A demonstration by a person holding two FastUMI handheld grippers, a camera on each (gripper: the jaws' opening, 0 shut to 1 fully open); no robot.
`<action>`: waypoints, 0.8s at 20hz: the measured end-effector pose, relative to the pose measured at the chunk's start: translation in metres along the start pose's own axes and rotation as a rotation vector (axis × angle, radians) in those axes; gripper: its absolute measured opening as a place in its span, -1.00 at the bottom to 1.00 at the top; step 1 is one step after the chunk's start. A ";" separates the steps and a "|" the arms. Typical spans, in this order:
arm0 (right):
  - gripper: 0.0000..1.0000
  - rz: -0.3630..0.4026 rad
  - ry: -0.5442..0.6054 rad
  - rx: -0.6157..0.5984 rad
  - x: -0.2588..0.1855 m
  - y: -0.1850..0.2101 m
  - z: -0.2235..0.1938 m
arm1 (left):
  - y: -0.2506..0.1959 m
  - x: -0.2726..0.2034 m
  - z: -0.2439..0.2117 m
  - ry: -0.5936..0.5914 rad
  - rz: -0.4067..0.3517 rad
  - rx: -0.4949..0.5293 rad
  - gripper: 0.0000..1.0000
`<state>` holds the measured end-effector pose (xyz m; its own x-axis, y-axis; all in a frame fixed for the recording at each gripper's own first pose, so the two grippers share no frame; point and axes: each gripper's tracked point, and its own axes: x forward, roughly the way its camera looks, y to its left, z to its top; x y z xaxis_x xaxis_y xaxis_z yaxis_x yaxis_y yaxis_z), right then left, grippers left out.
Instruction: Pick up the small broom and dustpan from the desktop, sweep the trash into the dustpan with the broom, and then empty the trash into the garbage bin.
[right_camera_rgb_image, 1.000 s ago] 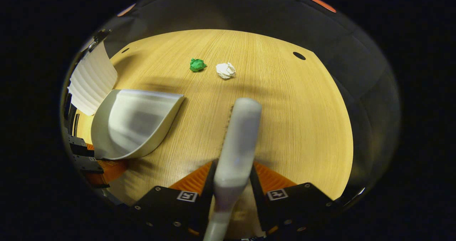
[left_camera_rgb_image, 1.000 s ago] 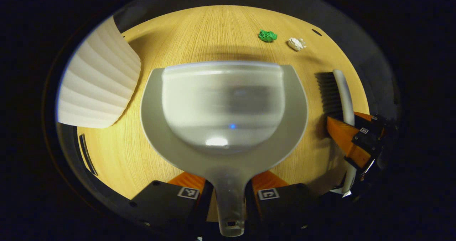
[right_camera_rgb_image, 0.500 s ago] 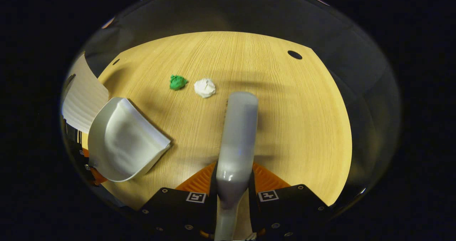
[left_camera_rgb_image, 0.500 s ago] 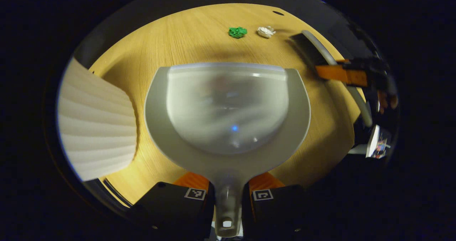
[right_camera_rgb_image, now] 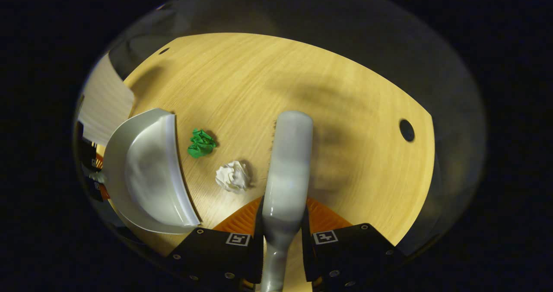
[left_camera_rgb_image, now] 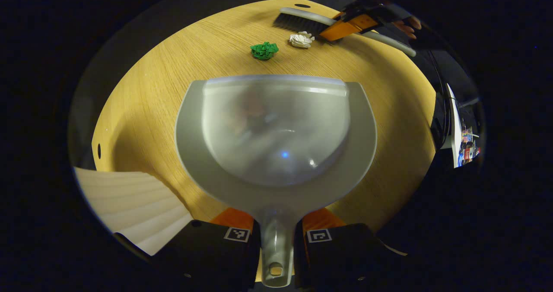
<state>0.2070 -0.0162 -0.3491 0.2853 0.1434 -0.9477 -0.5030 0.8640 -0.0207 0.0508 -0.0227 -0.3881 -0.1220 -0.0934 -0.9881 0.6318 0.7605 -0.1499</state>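
Crumpled paper wads (right_camera_rgb_image: 233, 176) beside the dustpan (left_camera_rgb_image: 276, 132) look light; your grippers clamp broom (right_camera_rgb_image: 287, 162) and dustpan handles, so sweep gently.

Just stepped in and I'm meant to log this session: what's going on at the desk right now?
A person is holding a pair of tongs in each hand. The left tongs grip the grey dustpan by its handle, mouth facing two paper wads. The right tongs grip the small broom, placed just beyond the white paper wad, with the green paper wad nearer the pan. Neither wad is in the pan. A ribbed white garbage bin stands beside the desktop.
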 end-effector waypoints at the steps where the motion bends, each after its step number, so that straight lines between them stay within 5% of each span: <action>1: -0.24 0.041 0.014 -0.029 0.003 0.010 0.001 | 0.001 0.001 0.002 0.004 0.002 0.015 -0.33; 10: -0.24 0.479 0.103 -0.236 -0.020 0.120 0.023 | 0.001 -0.010 -0.004 -0.014 -0.028 0.010 -0.34; 16: -0.26 0.579 0.087 -0.196 -0.033 0.132 0.037 | -0.012 0.004 -0.015 -0.065 -0.067 -0.159 -0.34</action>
<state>0.1613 0.1115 -0.3089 -0.1426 0.5158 -0.8448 -0.6989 0.5519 0.4549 0.0318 -0.0226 -0.3893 -0.1062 -0.1847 -0.9770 0.4945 0.8426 -0.2131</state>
